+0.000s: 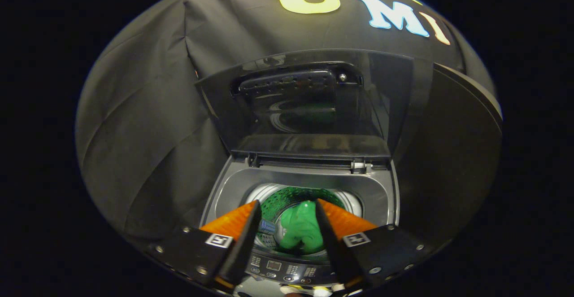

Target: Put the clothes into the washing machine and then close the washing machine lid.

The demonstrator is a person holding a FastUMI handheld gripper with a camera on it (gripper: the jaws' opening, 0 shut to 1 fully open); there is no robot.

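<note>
The gripper jaws hang open above crumpled green clothes inside the open-lidded washing machine.

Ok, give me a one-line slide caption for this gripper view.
Open gripper above the washing machine drum, green garment lying inside between the fingers, lid raised upright beyond.

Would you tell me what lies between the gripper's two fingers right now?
In the gripper view, the green garment shows between the open fingers, down in the washing machine drum.
</note>
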